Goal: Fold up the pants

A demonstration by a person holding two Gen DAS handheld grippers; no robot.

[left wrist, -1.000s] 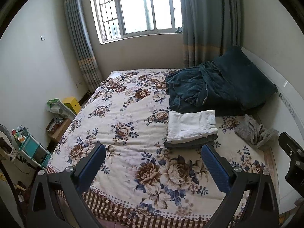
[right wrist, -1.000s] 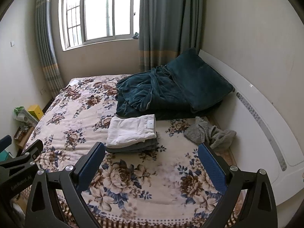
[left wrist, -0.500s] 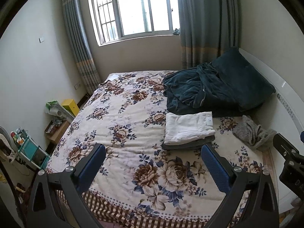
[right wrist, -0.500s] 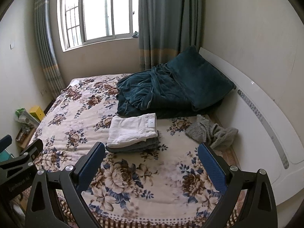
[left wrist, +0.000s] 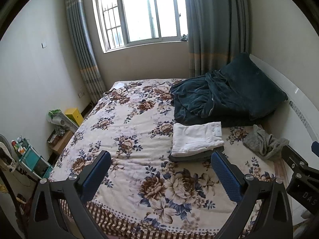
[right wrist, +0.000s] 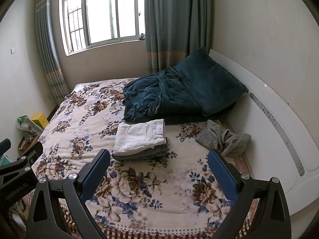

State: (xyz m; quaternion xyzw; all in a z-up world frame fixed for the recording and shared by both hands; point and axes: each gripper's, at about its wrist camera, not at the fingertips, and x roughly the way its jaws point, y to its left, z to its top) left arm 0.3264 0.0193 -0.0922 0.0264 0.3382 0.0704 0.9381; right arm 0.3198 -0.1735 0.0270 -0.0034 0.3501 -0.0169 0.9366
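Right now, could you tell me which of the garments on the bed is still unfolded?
The grey garment, crumpled beside the headboard; the white pants lie folded on a grey pair.

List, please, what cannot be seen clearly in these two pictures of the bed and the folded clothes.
- Grey pants: both views, mostly covered by the white pants folded on top.
- Label on the white pants: too small to read.
- Right gripper: in the left wrist view, cut off by the right edge.
- Left gripper: in the right wrist view, cut off by the left edge.
- Grey cloth: crumpled, kind unclear.
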